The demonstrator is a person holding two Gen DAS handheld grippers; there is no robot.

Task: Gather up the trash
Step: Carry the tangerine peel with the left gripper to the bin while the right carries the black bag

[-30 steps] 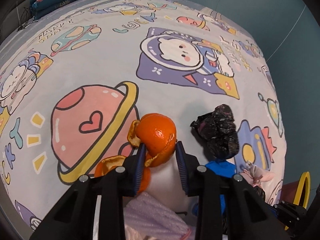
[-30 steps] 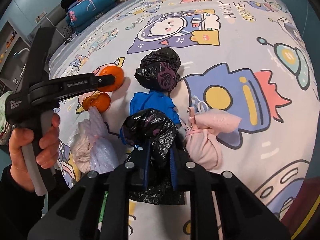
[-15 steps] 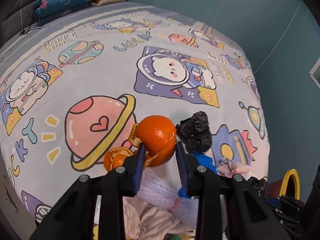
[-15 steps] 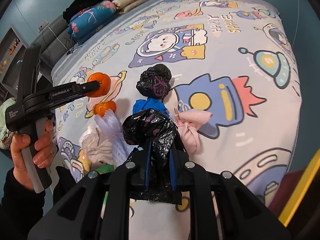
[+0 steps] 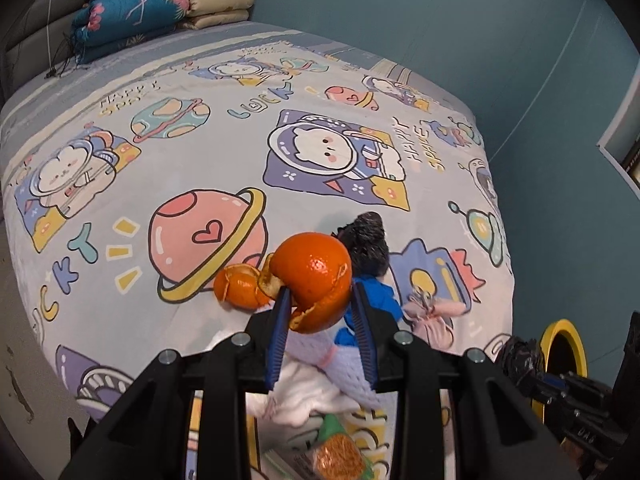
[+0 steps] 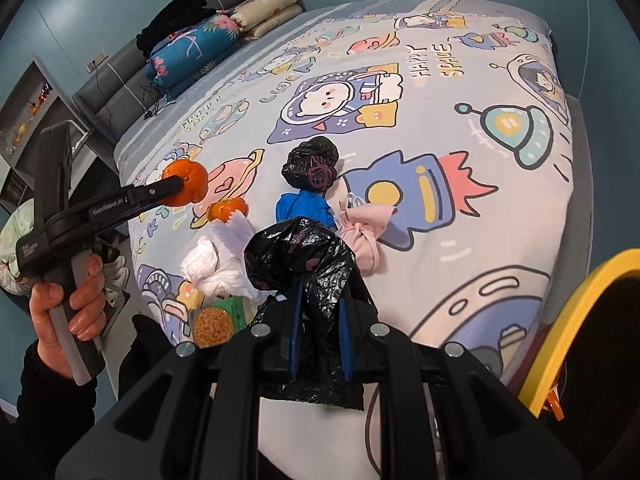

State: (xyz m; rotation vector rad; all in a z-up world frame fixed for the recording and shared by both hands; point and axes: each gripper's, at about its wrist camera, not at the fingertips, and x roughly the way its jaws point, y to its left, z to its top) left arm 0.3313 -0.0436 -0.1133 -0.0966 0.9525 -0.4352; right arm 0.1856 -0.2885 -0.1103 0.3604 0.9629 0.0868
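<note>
Both hands carry a piece of trash above the bed (image 6: 460, 264), and the step in hand, as I judge it, is to bring both pieces to the bin with the yellow rim (image 6: 568, 312) at the lower right of the right wrist view.

To do it well, both grips should stay firm until each piece hangs over the bin's opening, and only then let go. The black bag (image 6: 304, 256) is soft and hangs loose below the fingers, so it could slip or catch on the rim. The orange peel (image 5: 316, 280) is curled and partly torn, so it could break if it is squeezed harder.

The right gripper (image 6: 320, 344) points steeply down at the bottom centre of its view, its blue fingers (image 6: 295, 340) pressed together on the crumpled black bag. The left gripper (image 5: 320, 340) also tilts down, its fingers (image 5: 280, 336) pinching the orange peel from both sides. In the right wrist view a hand (image 6: 68, 308) at the lower left grasps its handle.

Farther off, more trash lies on the bed: a second peel (image 5: 238, 288), white tissue (image 6: 208, 272), a blue piece (image 6: 304, 208), a pink bundle (image 6: 368, 228) and another black bag (image 6: 314, 168).
</note>
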